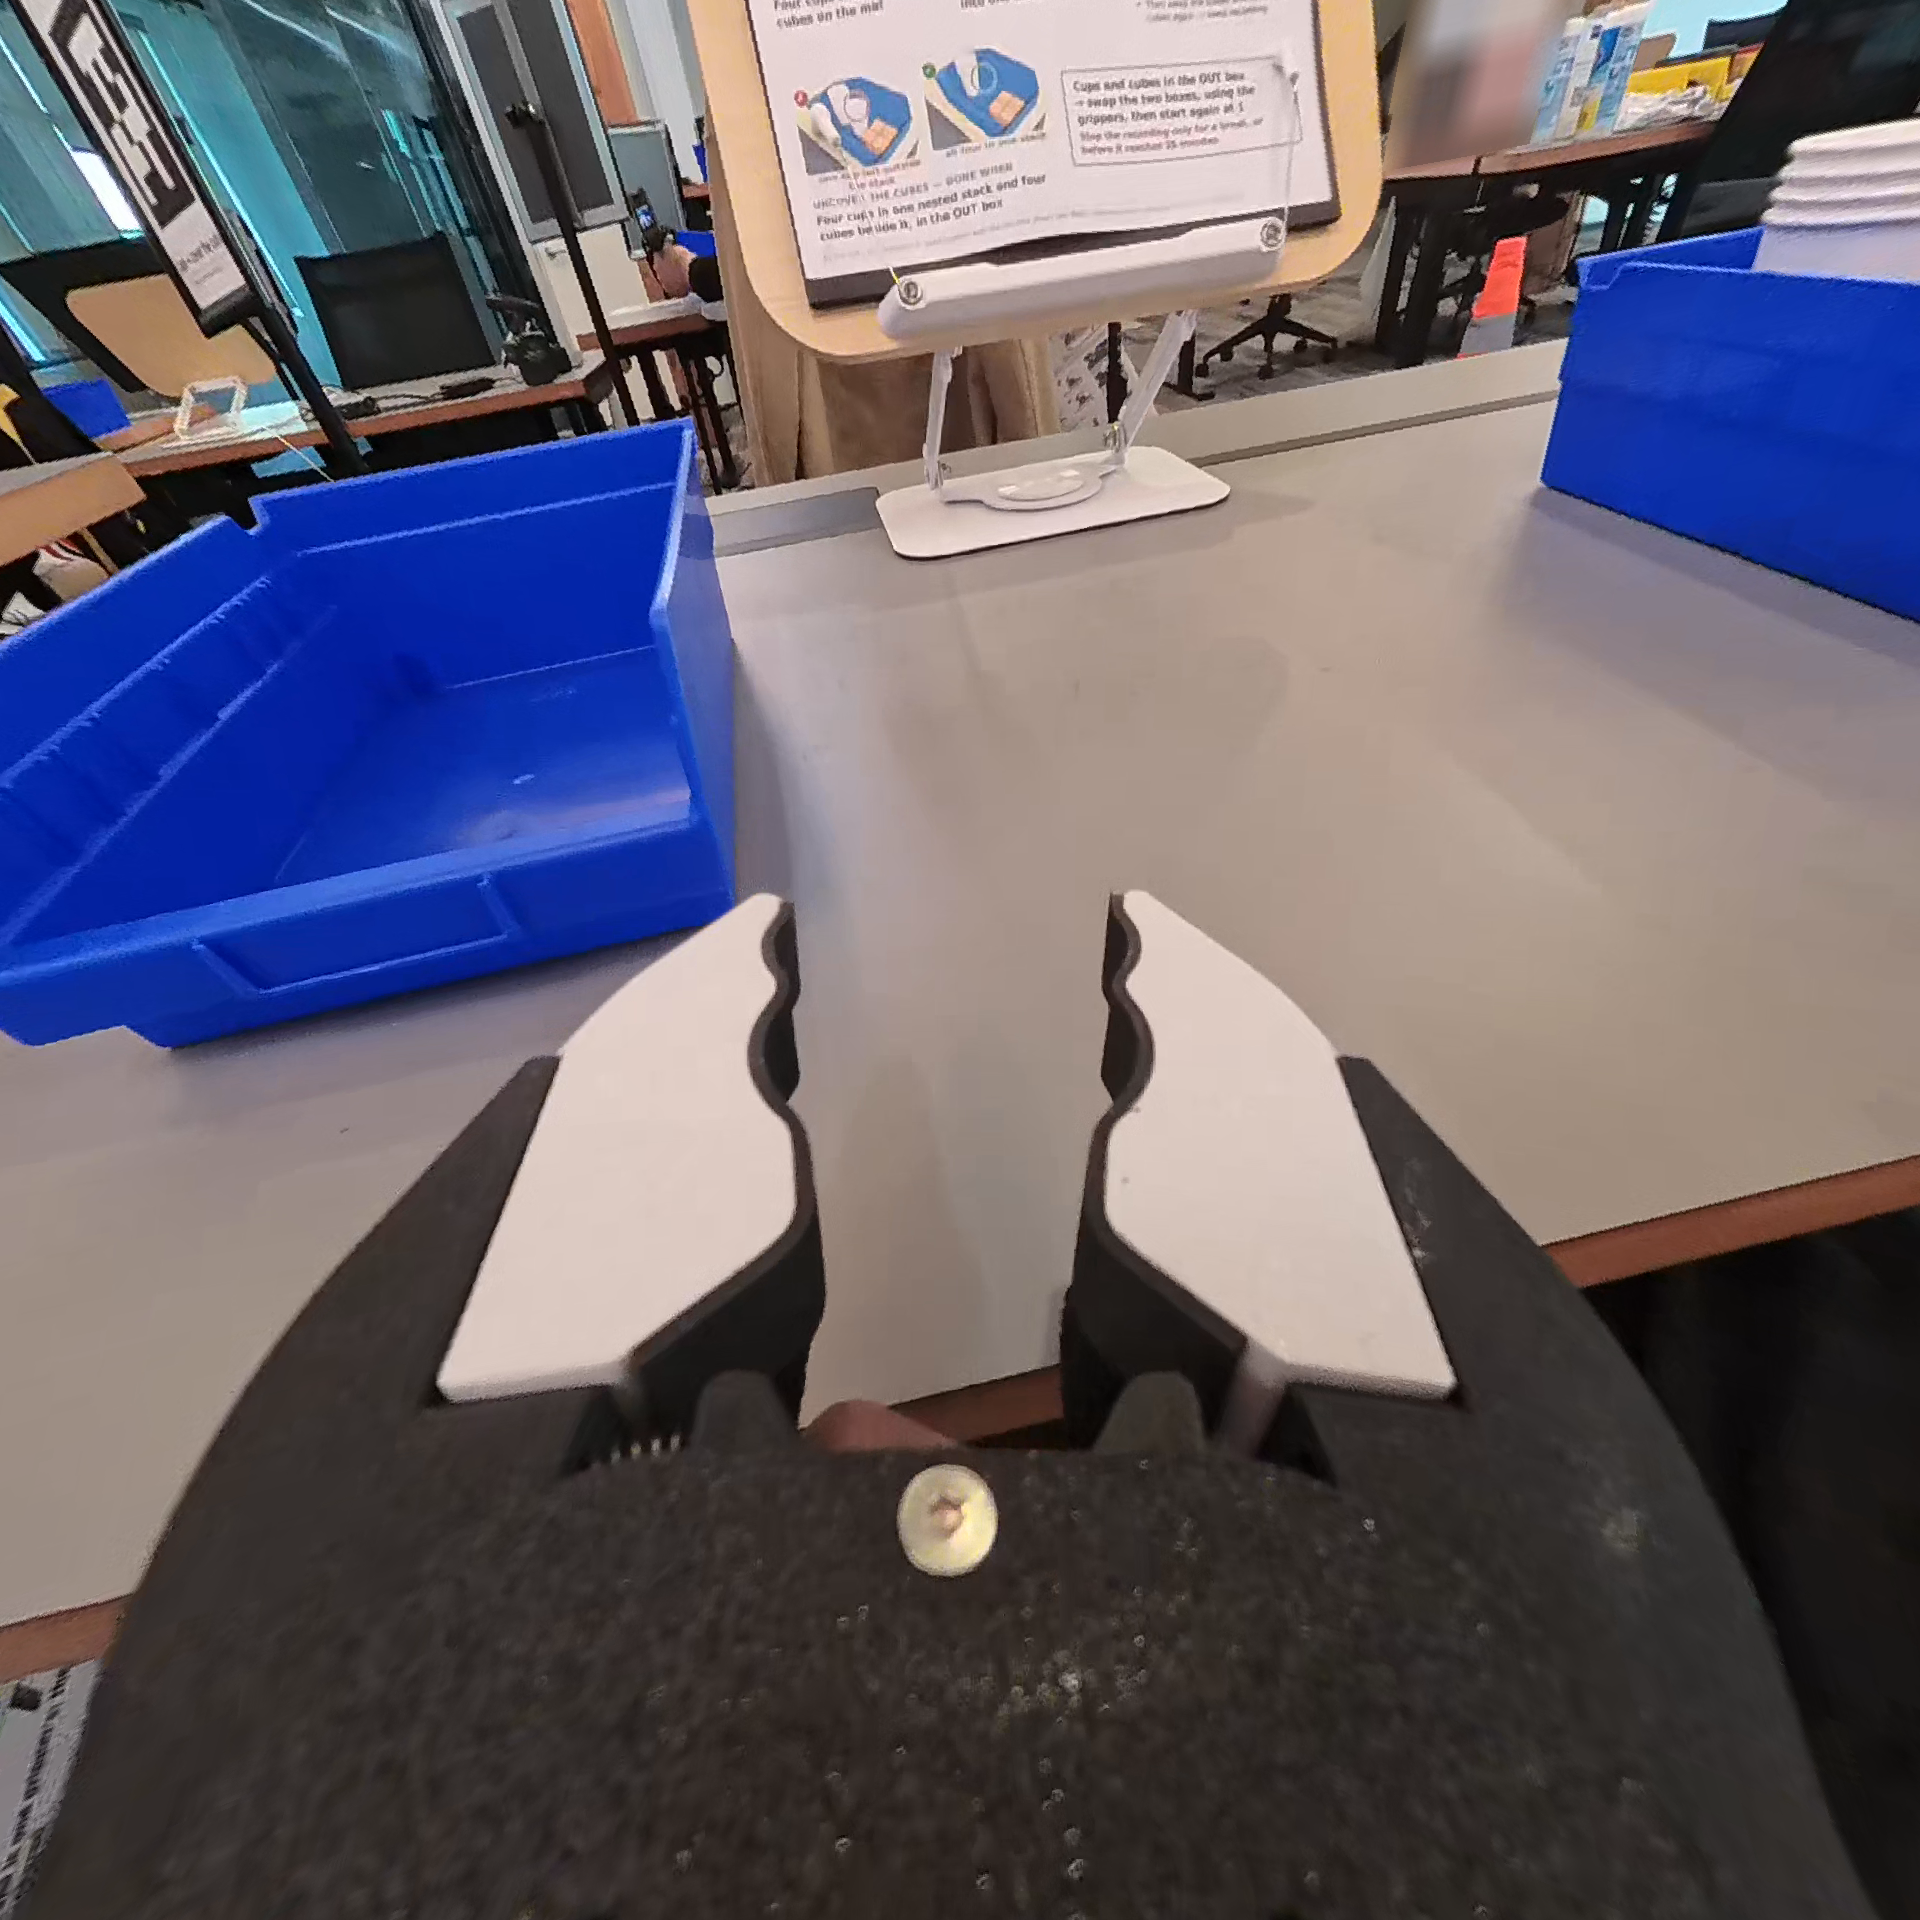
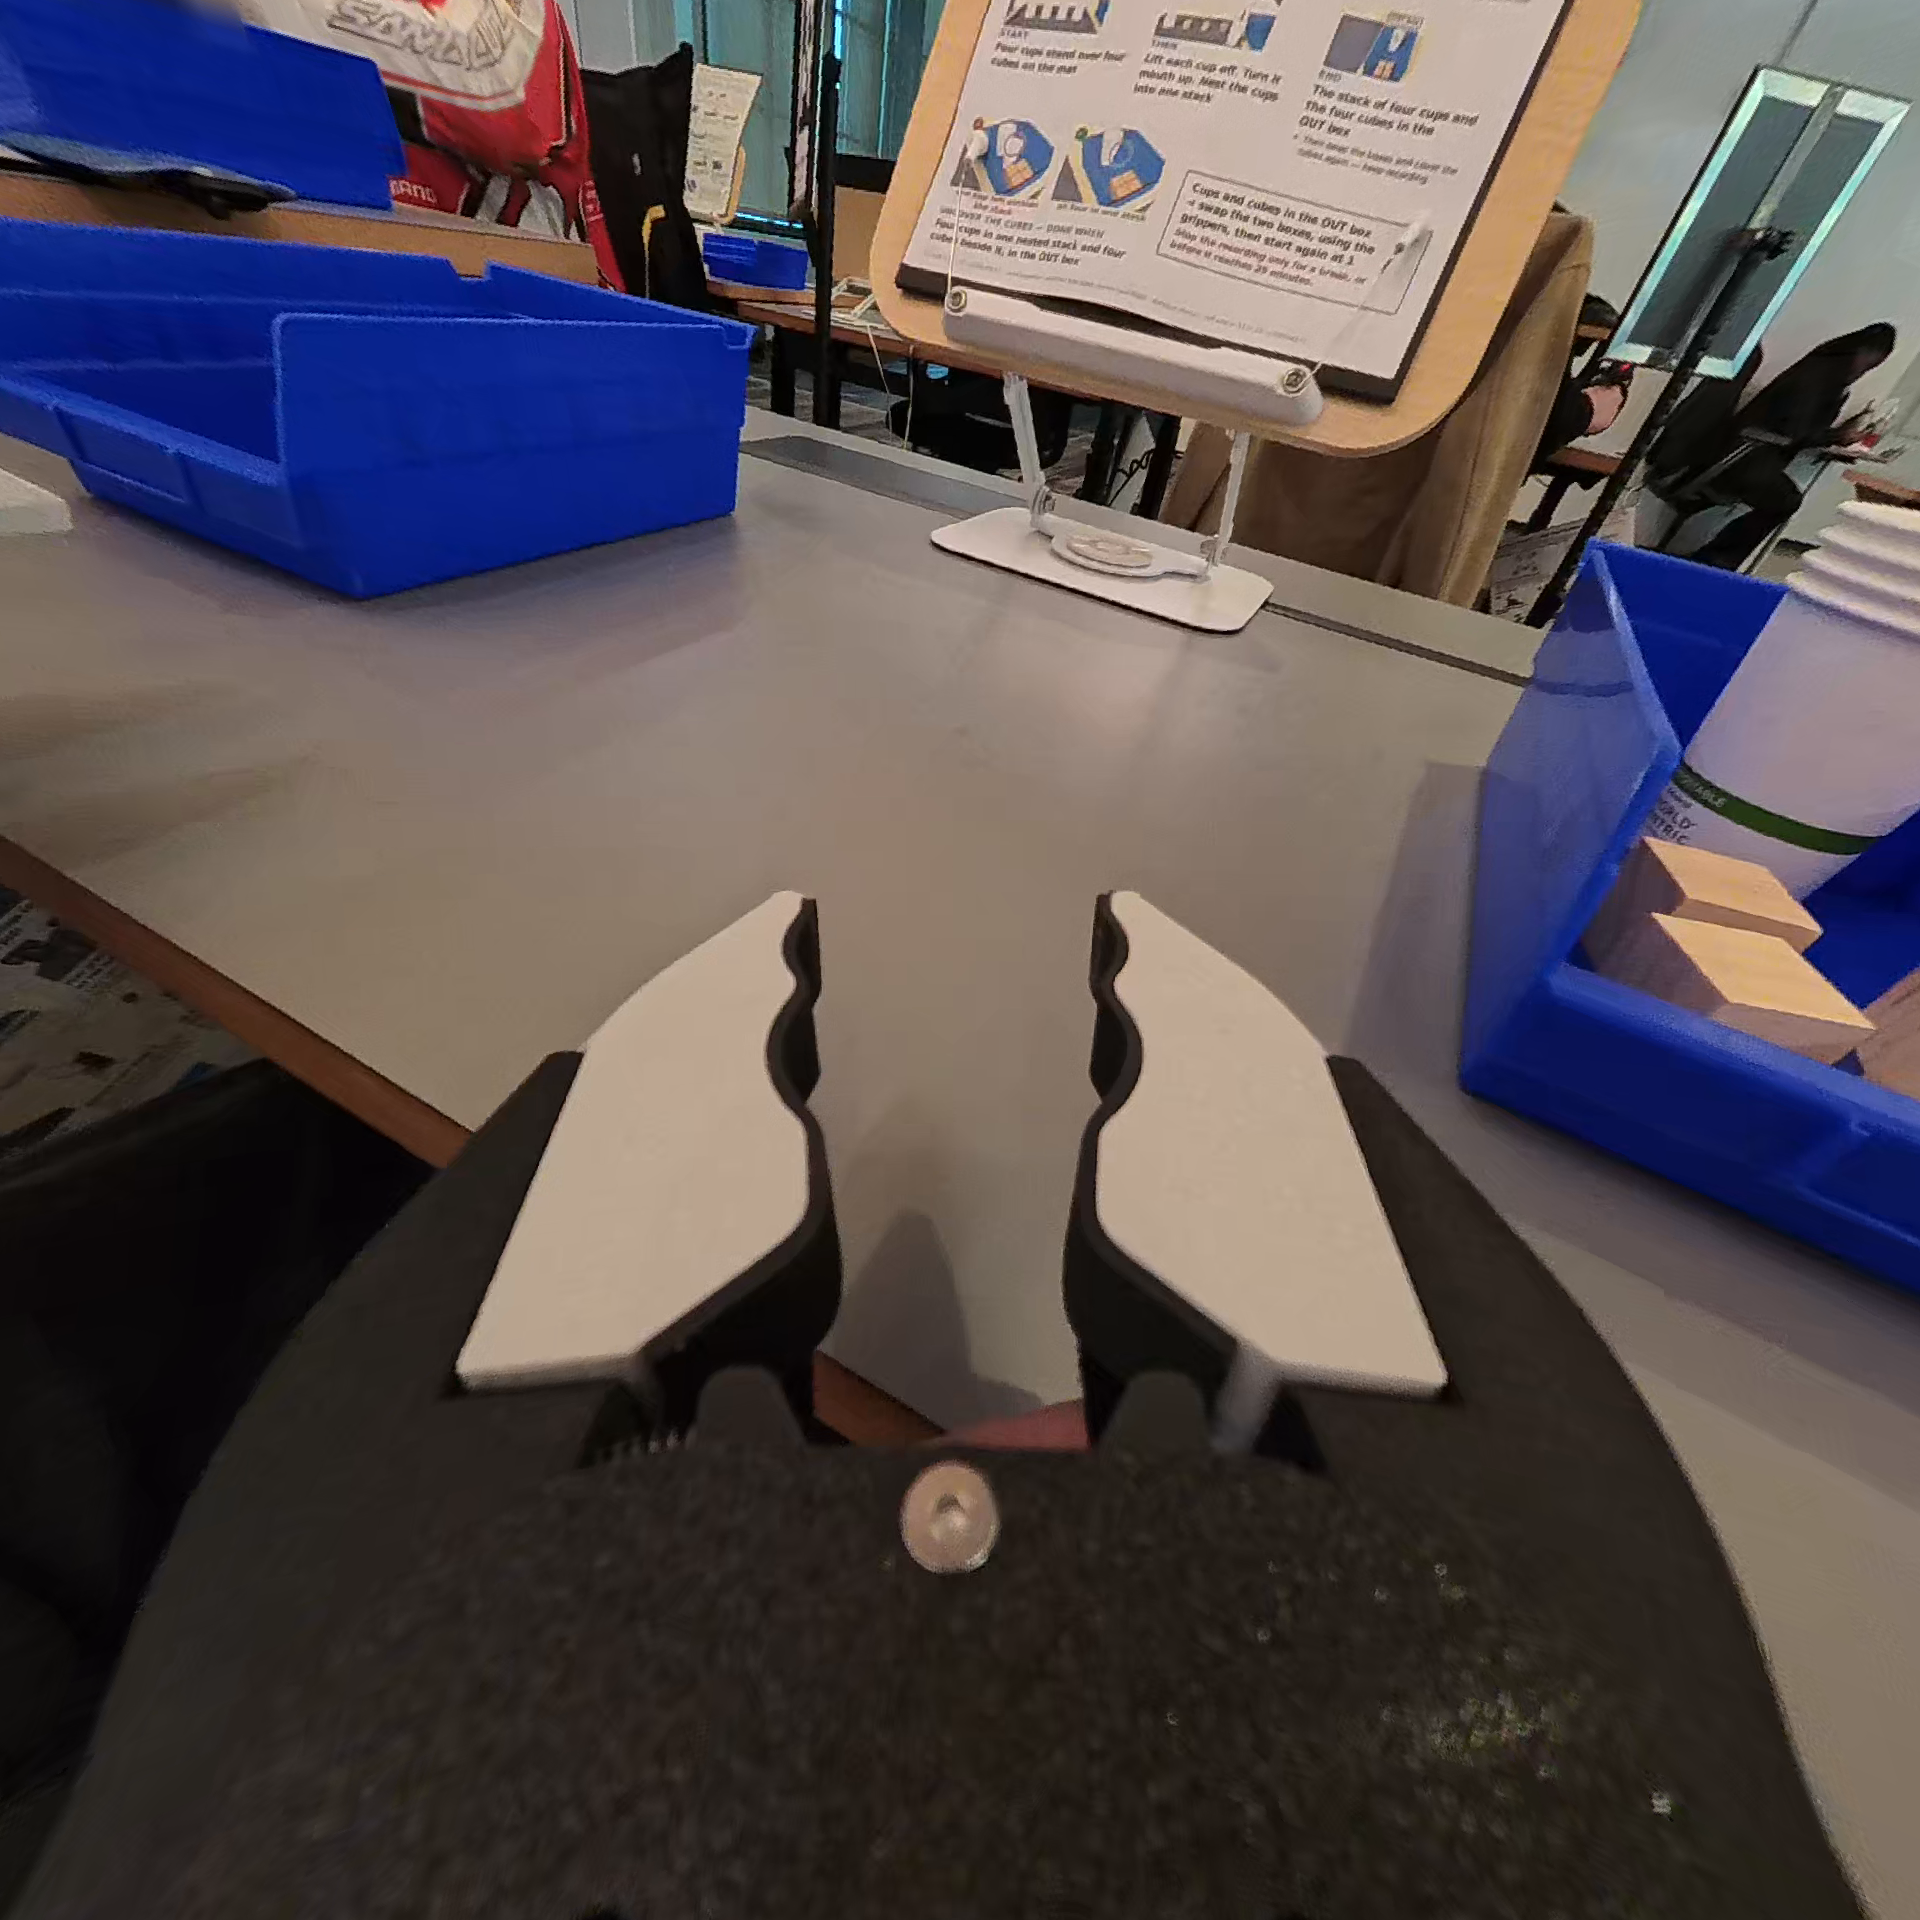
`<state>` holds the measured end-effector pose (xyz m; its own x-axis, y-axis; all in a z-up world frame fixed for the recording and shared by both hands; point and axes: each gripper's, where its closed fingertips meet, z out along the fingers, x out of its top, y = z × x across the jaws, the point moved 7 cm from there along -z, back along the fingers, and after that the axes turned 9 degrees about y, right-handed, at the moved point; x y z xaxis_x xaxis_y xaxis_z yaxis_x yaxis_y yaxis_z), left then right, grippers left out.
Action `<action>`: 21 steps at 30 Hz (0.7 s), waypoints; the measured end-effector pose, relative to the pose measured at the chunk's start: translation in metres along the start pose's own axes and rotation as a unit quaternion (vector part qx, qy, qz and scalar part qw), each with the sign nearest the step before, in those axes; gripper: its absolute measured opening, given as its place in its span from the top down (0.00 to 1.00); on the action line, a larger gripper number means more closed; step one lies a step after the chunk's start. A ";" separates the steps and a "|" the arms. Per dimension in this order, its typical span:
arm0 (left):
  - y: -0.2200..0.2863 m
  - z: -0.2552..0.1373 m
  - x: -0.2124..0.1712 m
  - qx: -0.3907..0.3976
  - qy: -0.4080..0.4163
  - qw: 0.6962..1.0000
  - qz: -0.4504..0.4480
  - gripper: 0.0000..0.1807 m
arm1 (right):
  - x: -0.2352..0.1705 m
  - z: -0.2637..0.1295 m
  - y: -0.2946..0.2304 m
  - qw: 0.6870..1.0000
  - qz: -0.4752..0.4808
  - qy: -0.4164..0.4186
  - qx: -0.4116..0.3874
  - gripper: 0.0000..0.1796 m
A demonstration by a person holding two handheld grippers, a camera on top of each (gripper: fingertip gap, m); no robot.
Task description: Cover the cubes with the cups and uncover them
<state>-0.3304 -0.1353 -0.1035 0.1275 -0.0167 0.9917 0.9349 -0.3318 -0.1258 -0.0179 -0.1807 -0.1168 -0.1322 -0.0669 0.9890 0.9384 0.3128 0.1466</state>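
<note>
Wooden cubes [image 2: 1756, 982] and stacked cups [image 2: 1829, 707] wait in our right bin [image 2: 1662, 1132], so both grippers [image 1: 951, 935] [image 2: 954, 935] hover above the tabletop [image 2: 935, 748], fingers spread and empty, ready to reach.

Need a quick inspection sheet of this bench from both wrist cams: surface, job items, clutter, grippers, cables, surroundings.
Surface: grey table, bare between the two bins.
Job's things: white cup stack upright in the right blue bin, wooden cubes beside it; no cube covered yet. Left blue bin holds nothing.
Clutter: instruction board on a white stand at the far edge.
Grippers: left gripper open, holding nothing, over the near edge; right gripper open, holding nothing.
Cables: nothing seen on the table.
Surroundings: other desks, office chairs, glass partitions; a seated person far right.
</note>
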 end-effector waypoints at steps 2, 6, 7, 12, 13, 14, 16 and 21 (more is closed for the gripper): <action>0.001 0.001 -0.002 -0.005 -0.007 1.000 -0.001 0.69 | 0.000 0.001 0.000 1.000 -0.009 -0.002 -0.001 0.72; 0.006 0.003 -0.005 -0.022 -0.014 1.000 0.003 0.68 | -0.001 0.002 0.002 1.000 -0.011 -0.004 -0.003 0.72; 0.008 0.003 -0.005 -0.027 -0.013 1.000 0.006 0.68 | -0.001 0.002 0.003 1.000 -0.007 -0.005 -0.005 0.72; 0.014 0.005 -0.009 -0.045 -0.031 0.998 0.009 0.68 | 0.012 0.012 0.043 0.997 0.038 -0.014 -0.062 0.71; 0.015 0.004 -0.009 -0.046 -0.034 0.998 0.009 0.68 | 0.016 0.017 0.062 0.994 0.049 -0.025 -0.092 0.68; 0.016 0.004 -0.008 -0.048 -0.030 0.998 0.010 0.68 | 0.018 0.022 0.081 0.990 0.063 -0.040 -0.117 0.66; 0.019 0.003 -0.007 -0.055 -0.029 0.998 0.015 0.68 | 0.015 0.034 0.112 0.984 0.088 -0.073 -0.138 0.65; 0.024 0.005 -0.010 -0.062 -0.035 0.997 0.027 0.68 | -0.002 0.070 0.126 0.970 0.184 -0.130 -0.093 0.63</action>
<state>-0.3073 -0.1382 -0.1166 0.2037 0.0270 0.9787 0.8784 -0.4466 -0.1705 0.0784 -0.0753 -0.0985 0.1700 0.2652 0.9491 0.9754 0.0921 -0.2005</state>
